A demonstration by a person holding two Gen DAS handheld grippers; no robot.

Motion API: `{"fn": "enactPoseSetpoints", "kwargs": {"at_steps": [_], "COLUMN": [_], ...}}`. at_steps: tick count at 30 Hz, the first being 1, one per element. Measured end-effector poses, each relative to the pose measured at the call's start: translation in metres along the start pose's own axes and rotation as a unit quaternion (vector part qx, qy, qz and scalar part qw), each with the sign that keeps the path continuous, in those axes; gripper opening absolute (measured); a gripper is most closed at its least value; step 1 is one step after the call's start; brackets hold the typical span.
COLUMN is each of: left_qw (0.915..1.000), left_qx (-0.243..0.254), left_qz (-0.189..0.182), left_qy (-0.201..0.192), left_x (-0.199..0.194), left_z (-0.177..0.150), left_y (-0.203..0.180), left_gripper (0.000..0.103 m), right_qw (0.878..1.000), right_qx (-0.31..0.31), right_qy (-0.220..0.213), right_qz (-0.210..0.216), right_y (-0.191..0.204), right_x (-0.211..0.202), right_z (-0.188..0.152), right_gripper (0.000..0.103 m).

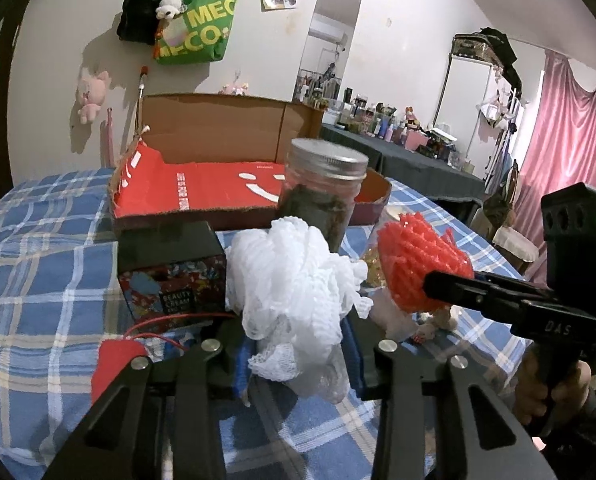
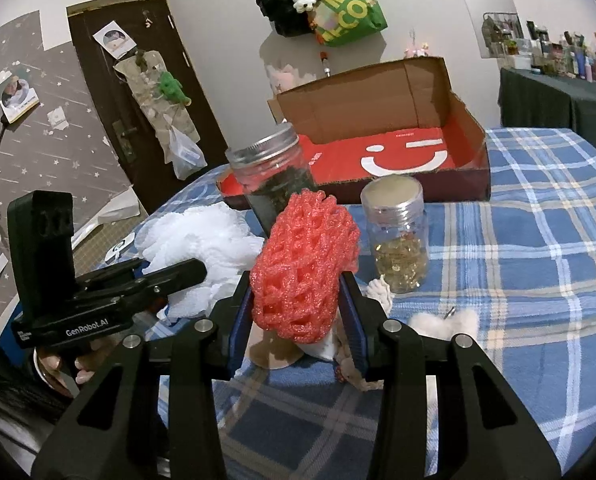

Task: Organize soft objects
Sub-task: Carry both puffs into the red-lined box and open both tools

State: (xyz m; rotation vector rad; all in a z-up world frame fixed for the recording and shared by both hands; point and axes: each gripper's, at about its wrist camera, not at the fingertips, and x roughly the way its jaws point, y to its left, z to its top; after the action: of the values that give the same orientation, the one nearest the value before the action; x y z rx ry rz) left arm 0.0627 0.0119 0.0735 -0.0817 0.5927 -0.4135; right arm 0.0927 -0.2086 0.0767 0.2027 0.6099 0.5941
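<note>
My left gripper (image 1: 298, 354) is shut on a white mesh bath pouf (image 1: 293, 296) and holds it above the plaid cloth. My right gripper (image 2: 298, 320) is shut on a red foam net sleeve (image 2: 304, 264), held upright just right of the pouf. The sleeve (image 1: 418, 264) and right gripper (image 1: 430, 284) also show in the left wrist view; the pouf (image 2: 201, 248) and left gripper (image 2: 193, 270) show in the right wrist view. An open cardboard box with a red smiley lining (image 1: 217, 188) (image 2: 398, 152) lies behind them, with nothing visible inside.
A tall jar with dark contents (image 1: 322, 196) (image 2: 277, 180) and a small jar of golden bits (image 2: 398, 240) stand before the box. A beauty cream box (image 1: 173, 276), a red pouch (image 1: 113, 364), and small plush items (image 2: 450, 320) lie on the blue plaid table (image 2: 518, 280).
</note>
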Motion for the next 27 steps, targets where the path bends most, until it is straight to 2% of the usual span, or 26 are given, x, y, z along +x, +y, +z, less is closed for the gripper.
{"fn": "enactPoseSetpoints", "kwargs": {"at_steps": [15, 23, 27], "left_qw": [0.9981, 0.995, 0.995], "left_qx": [0.003, 0.02, 0.031], "left_qz": [0.029, 0.049, 0.042], "left_qy": [-0.055, -0.085, -0.086], "left_x": [-0.036, -0.043, -0.037], "left_z": [0.029, 0.061, 0.083], "left_y": [0.021, 0.036, 0.043], "left_gripper": [0.039, 0.039, 0.039], "right_qw": [0.999, 0.997, 0.997], "right_qx": [-0.008, -0.037, -0.053], "right_qy": [-0.036, -0.056, -0.053], "right_qz": [-0.028, -0.04, -0.034], "right_y": [-0.011, -0.017, -0.021], "right_x": [-0.022, -0.025, -0.018], "right_z": [0.03, 0.068, 0.093], "right_gripper": [0.039, 0.039, 0.039]}}
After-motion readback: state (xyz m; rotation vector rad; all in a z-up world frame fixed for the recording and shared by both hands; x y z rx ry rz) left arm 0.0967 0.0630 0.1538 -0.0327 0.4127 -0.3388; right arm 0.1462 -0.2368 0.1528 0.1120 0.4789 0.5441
